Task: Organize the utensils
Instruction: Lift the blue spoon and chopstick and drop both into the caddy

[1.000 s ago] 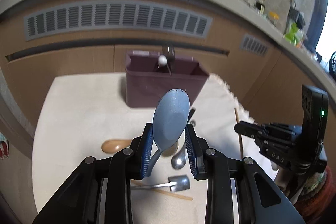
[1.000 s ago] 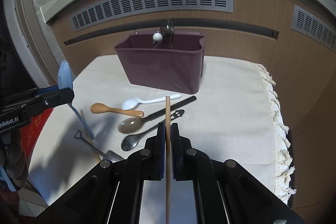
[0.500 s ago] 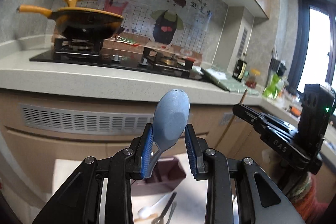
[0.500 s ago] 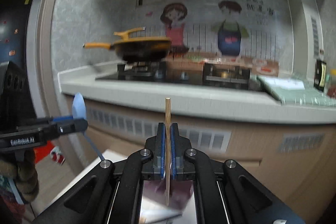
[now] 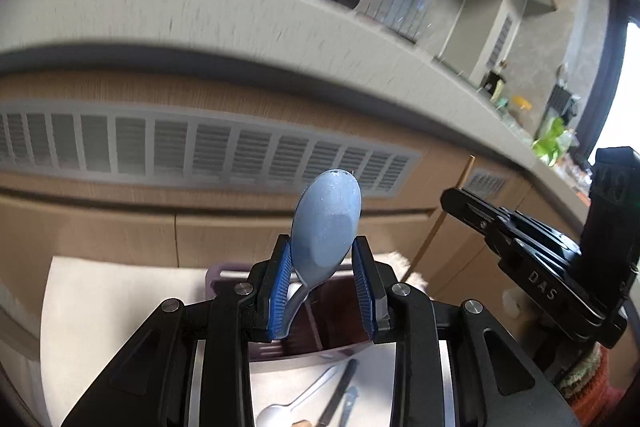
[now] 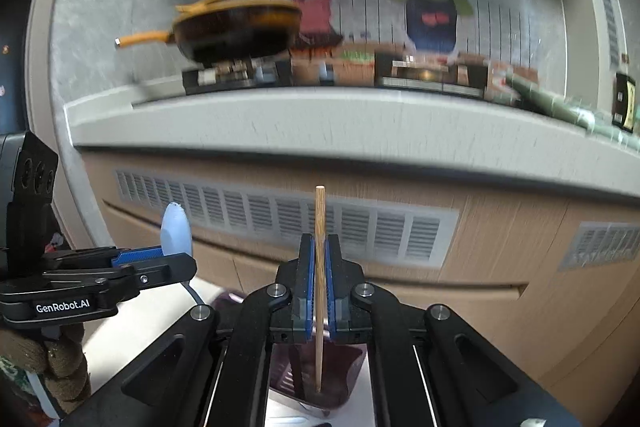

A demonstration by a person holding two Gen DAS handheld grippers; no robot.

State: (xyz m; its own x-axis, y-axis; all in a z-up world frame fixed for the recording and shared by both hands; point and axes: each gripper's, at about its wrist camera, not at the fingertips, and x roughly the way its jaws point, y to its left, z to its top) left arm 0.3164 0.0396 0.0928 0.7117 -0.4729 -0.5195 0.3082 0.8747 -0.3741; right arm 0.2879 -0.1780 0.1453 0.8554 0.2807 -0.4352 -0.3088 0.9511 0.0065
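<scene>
My left gripper (image 5: pixel 325 291) has the blue spoon (image 5: pixel 326 227) clamped btwn its blue pads, jaws abt half apart. Bowl sticks up past the fingertips toward 12 o'clock, back of the bowl facing the cam; the neck and handle drop down along the left pad (image 5: pixel 279 291) toward 6. In the right wrist view the same gripper (image 6: pixel 176 259) sits at 9 o'clock, lying roughly level, spoon bowl (image 6: pixel 176 231) poking up above it and the handle hanging below.

Purple utensil bin (image 5: pixel 320 323) is right behind and below my left fingertips, at 6 o'clock from the spoon bowl, standing on the white cloth (image 5: pixel 100 307). Nearer to me than the bin, at the bottom of the left view btwn my fingers, a metal spoon (image 5: pixel 288 407) and a dark-handled utensil (image 5: pixel 340 387) lie on the cloth; the ones beside them are too cut off to tell.

My right gripper (image 6: pixel 319 283) is closed tight on a thin wooden chopstick (image 6: pixel 320 227), pads pressed to both sides. Stick stands near upright: top end at 12 above the fingertips, lower end pointing at 6 into the bin (image 6: pixel 320 375) opening; can't tell if it touches inside. In the left view that gripper (image 5: pixel 452 199) is at 3 o'clock, chopstick (image 5: pixel 464 175) slanting across its tip.

Beyond it all runs a wood cabinet front w/ a grey vent grille (image 6: pixel 280 223) under the counter (image 6: pixel 320 123).
</scene>
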